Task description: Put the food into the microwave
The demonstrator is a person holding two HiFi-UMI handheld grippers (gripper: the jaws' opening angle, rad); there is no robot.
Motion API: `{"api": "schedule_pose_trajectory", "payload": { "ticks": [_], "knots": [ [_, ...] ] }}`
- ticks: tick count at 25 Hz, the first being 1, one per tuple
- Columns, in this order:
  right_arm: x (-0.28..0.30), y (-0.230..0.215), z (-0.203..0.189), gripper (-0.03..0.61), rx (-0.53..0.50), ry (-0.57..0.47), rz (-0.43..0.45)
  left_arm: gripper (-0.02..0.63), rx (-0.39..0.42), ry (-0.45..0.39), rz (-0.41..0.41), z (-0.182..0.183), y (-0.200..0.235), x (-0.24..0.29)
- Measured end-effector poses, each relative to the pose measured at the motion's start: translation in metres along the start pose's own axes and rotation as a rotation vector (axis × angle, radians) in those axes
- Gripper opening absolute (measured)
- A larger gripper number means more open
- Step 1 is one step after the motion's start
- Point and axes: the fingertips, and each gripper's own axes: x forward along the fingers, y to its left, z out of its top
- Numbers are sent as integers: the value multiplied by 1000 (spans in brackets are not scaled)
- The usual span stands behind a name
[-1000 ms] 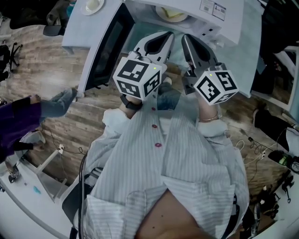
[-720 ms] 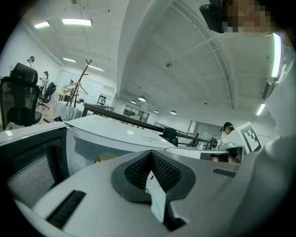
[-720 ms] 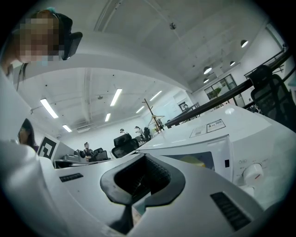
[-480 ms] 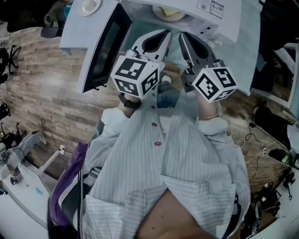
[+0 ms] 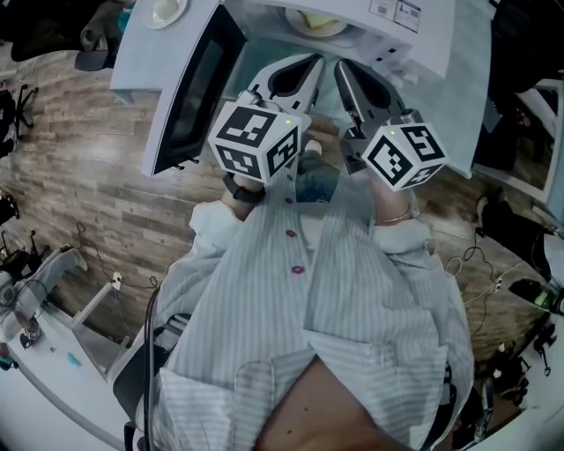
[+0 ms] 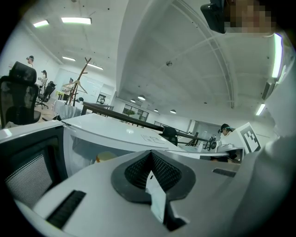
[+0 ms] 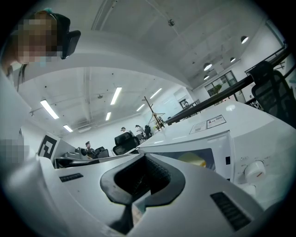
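Observation:
The white microwave (image 5: 423, 35) stands open, its dark-windowed door (image 5: 189, 84) swung out to the left. Inside it, a plate of yellow food (image 5: 315, 22) sits in the cavity; the food (image 6: 105, 156) also shows in the left gripper view, and the food (image 7: 194, 159) in the right gripper view. My left gripper (image 5: 315, 61) and right gripper (image 5: 338, 64) are held side by side just in front of the opening, short of the plate. The jaws of the left gripper (image 6: 151, 153) and the right gripper (image 7: 145, 158) are shut with nothing between them.
A second small plate (image 5: 167, 11) lies on the light table (image 5: 141, 53) left of the microwave. The control dial (image 7: 254, 171) is at the microwave's right. Cables (image 5: 480, 273) trail over the wooden floor, and a white desk (image 5: 44, 370) stands at the lower left.
A person in purple at the left edge has passed toward the lower left and out of view. Both grippers have stayed where they were, still shut.

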Motion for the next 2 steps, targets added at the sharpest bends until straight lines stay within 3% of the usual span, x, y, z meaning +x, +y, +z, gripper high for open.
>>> {"api": "schedule_pose_trajectory", "payload": {
  "ticks": [2],
  "knots": [
    [-1, 0, 0, 32, 0, 0, 0, 8, -1, 2, -1, -1, -1, 1]
  ]
}}
